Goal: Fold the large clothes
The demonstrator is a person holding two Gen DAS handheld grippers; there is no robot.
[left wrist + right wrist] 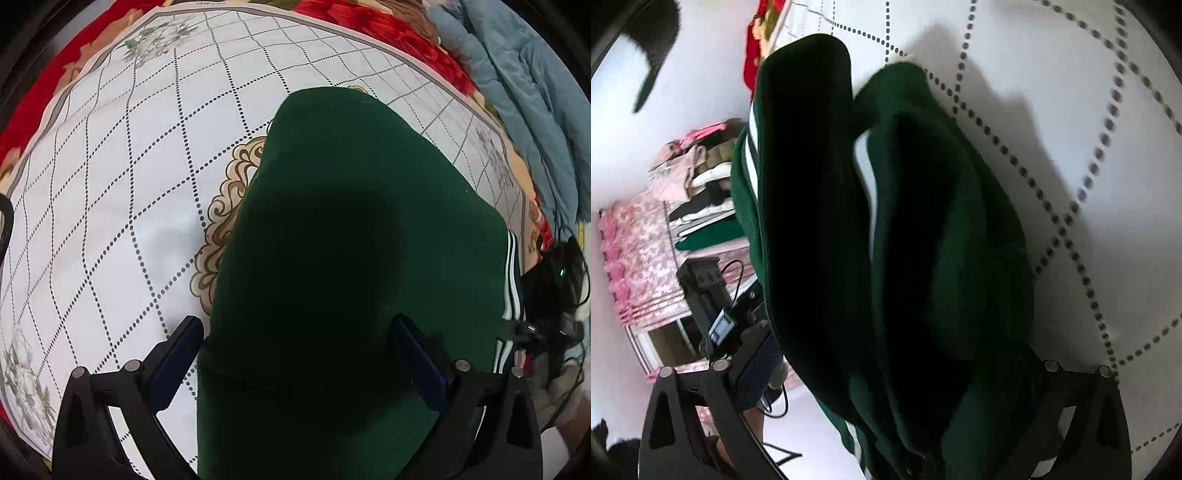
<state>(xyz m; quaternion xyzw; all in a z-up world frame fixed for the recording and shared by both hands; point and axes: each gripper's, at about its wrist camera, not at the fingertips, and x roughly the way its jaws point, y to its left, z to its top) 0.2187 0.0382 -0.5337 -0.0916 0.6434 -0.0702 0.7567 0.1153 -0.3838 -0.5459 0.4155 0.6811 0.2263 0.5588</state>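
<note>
A dark green garment (351,258) with white side stripes (511,288) lies folded on the white checked bed cover (129,184). My left gripper (299,362) is wide open, its fingers (177,354) straddling the garment's near end. In the right wrist view the same green garment (886,240) hangs in thick folds between my right gripper's (897,373) spread fingers; the left finger (757,369) shows, the right one is hidden by cloth. I cannot tell whether it grips the cloth.
A red floral blanket (388,33) borders the cover at the back. A blue quilt (524,110) is bunched at the far right. In the right wrist view a shelf of folded clothes (698,192) and a pink curtain (639,258) stand to the left.
</note>
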